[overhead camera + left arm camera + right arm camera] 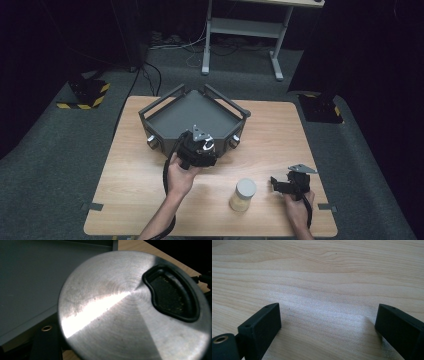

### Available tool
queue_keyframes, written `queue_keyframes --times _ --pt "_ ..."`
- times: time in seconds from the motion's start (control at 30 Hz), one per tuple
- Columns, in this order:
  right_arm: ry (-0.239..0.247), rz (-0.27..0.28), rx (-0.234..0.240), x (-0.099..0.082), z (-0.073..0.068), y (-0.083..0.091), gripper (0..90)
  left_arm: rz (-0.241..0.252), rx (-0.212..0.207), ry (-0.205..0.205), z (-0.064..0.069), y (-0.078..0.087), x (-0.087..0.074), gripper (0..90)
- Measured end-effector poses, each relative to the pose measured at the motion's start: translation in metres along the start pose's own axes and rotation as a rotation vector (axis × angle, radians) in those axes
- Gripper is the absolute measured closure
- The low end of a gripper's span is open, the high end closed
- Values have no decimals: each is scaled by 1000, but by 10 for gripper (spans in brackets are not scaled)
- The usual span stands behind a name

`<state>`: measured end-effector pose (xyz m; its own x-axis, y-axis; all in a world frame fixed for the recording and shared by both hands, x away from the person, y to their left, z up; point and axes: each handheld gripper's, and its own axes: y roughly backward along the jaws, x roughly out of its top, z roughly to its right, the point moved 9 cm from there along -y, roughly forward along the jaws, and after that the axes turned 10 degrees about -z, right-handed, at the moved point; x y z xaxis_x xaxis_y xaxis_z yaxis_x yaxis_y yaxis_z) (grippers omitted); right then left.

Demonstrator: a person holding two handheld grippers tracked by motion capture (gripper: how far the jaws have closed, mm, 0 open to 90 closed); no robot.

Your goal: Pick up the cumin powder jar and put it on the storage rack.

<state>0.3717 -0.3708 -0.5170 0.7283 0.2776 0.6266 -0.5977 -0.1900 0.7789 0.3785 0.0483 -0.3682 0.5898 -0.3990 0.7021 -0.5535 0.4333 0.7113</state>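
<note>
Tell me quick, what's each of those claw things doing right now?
Left gripper: shut on a round metal lid, above the grey tray.
Right gripper: open, holding nothing, over the wooden table.

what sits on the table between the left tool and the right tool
A jar with a pale lid and yellowish contents stands on the wooden table, between the left tool and the right tool in the high view.
</note>
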Motion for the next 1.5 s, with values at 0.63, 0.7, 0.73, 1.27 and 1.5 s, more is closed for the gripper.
queue_keyframes --times 0.63,0.7,0.73,1.27,1.5 --pt "3 1 1 0 0 0 63 30 134 125 -47 16 27 312" --pt "3 1 1 0 0 0 63 32 147 141 -51 14 29 312" --pt "3 1 1 0 0 0 63 34 151 149 -53 14 30 312" --pt "5 1 4 0 0 0 63 -3 251 201 -65 -8 49 312" --pt "10 1 5 0 0 0 63 -20 271 208 -68 -18 51 312"
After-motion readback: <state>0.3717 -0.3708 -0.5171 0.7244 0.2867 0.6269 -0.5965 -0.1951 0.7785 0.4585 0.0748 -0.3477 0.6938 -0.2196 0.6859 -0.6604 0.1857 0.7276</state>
